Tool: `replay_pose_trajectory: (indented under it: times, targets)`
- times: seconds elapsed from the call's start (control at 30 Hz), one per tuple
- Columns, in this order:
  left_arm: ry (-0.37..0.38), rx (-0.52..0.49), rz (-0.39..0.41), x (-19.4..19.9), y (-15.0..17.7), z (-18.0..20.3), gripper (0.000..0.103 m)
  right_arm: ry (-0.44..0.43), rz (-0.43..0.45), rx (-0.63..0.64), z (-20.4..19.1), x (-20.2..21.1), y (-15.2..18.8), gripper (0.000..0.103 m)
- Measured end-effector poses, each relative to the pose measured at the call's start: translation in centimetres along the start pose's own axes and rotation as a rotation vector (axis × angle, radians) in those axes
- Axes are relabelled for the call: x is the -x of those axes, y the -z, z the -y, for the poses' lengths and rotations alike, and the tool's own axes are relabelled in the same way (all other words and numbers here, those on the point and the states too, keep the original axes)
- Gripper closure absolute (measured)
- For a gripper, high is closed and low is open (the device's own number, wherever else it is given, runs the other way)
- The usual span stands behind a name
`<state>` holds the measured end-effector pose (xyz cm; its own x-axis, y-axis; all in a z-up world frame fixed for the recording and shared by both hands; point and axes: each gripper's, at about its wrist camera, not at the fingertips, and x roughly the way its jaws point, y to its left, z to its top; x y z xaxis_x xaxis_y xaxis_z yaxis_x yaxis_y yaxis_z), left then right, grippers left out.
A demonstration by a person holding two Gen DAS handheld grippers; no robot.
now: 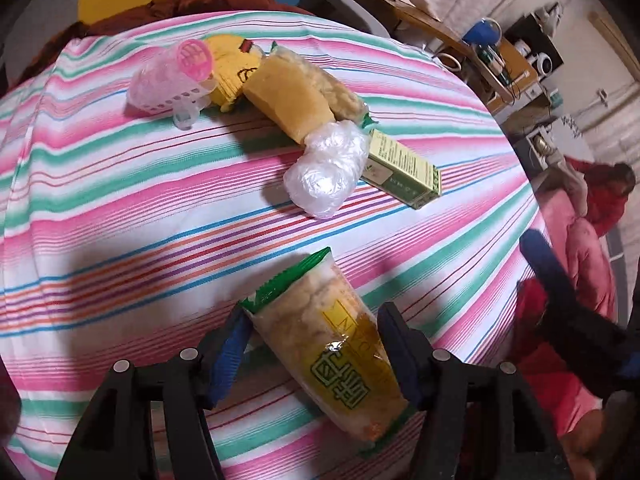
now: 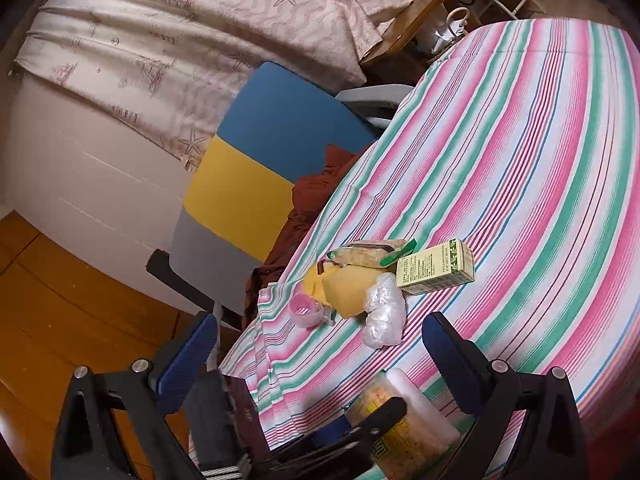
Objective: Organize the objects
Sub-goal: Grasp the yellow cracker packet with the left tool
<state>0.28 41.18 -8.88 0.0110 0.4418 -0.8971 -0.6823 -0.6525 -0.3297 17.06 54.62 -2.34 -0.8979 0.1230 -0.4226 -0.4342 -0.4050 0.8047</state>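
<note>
Striped tablecloth [image 1: 120, 208]: bears a gathered cluster at upper centre of the left view, suggesting sorting mostly done. Cluster: second snack pack [image 1: 320, 84], yellow plush [image 1: 230, 68], crumpled plastic bag [image 1: 326, 168], green box [image 1: 404, 168], pink basket [image 1: 172, 76]. Outstanding: snack packet [image 1: 336, 344], lower centre, gripped by left gripper [image 1: 316, 344]. Right gripper [image 2: 320, 356]: spread wide, empty. Path to the cluster looks unobstructed.

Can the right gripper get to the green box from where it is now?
Probably yes. The right gripper is open and empty, and the green box lies ahead on the striped cloth, its right side free; only the crumpled plastic bag sits nearby.
</note>
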Motion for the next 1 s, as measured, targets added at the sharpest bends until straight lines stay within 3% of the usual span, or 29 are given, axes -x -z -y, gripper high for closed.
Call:
replay_pose_trajectory:
  times: [0.13,0.43,0.7,0.87,1.0]
  targets:
    - [-0.028,-0.059,0.005,1.0,0.9,-1.2,0.037,0.001,-0.016,-0.004,0.0,-0.3,0.0,0.000]
    - [-0.069,-0.039,0.010,3.2,3.4,-7.3,0.038,0.027,-0.028,0.010,0.0,-0.7,0.0,0.000]
    - [-0.028,0.063,0.038,5.3,5.1,-9.7,0.040,0.067,-0.038,0.035,-0.2,-0.9,0.1,0.000]
    - [-0.019,0.045,0.044,4.0,4.2,-6.4,0.040,0.085,-0.048,0.059,-0.5,-1.0,0.3,0.000]
    - [-0.097,-0.005,0.016,1.6,3.2,-3.6,0.040,0.085,-0.048,0.062,-0.5,-1.0,0.3,0.000]
